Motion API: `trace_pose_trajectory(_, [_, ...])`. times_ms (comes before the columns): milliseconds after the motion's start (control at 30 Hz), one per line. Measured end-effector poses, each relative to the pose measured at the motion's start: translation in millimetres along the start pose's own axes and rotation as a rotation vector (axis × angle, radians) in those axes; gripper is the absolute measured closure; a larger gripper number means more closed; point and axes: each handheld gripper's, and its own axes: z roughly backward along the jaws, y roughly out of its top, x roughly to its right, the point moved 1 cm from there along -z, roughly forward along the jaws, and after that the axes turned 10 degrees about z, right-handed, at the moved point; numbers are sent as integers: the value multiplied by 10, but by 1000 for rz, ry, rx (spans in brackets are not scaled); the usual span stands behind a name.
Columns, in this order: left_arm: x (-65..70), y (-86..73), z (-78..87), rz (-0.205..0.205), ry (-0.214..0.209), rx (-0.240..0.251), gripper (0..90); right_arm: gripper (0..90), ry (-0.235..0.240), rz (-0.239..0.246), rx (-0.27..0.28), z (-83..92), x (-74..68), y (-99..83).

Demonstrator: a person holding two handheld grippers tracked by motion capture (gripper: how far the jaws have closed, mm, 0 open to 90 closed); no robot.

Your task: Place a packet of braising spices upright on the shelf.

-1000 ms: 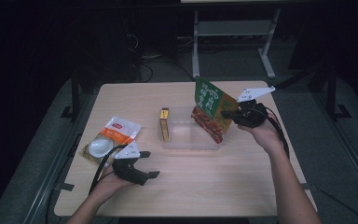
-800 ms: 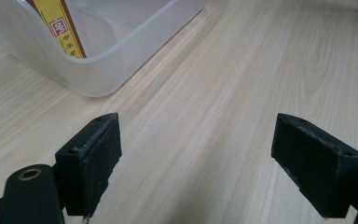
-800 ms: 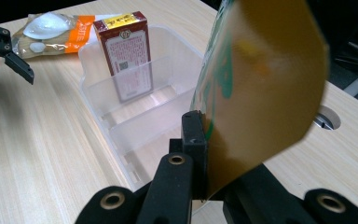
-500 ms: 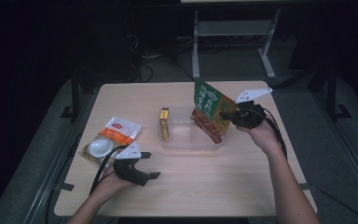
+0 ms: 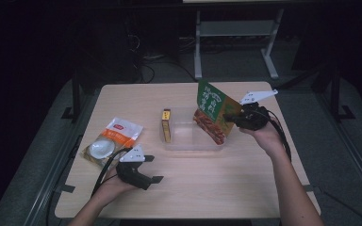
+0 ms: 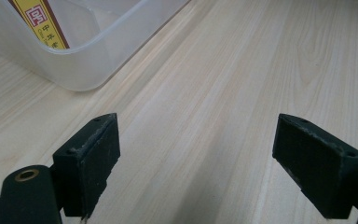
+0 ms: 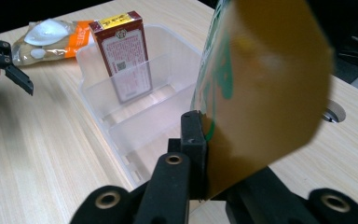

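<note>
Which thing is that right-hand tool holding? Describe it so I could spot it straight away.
Find the clear plastic tub mid-table. At its right end the right gripper pinches a flat snack pouch, tilted. It alone has a green top and a reddish food picture.

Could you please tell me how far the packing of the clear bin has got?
Done: the box stands in the bin. In hand: the right tongs, whose jaws have just been opening slightly, grip the green bag at the bin's right end. Left: the orange pouch lies by the open left tongs.

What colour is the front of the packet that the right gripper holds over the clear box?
Green above, red-brown below, clearest in the high view: packet.
</note>
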Motion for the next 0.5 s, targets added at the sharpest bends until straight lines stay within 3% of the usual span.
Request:
trace_pose_trajectory(133, [-4,4,-4,9,-5,-2,137,736,12,-9,4,29,-3,2])
trace_pose_trajectory(233, [-2,10,0,15,-3,5,136,587,14,-17,7,54,-5,-8])
trace_pose_trajectory(400, [16,21,1,27,-14,10,129,399,-24,-33,20,109,-21,-51])
trace_pose_trajectory(500, [16,26,8,16,-14,6,128,360,-39,-41,12,128,-36,-69])
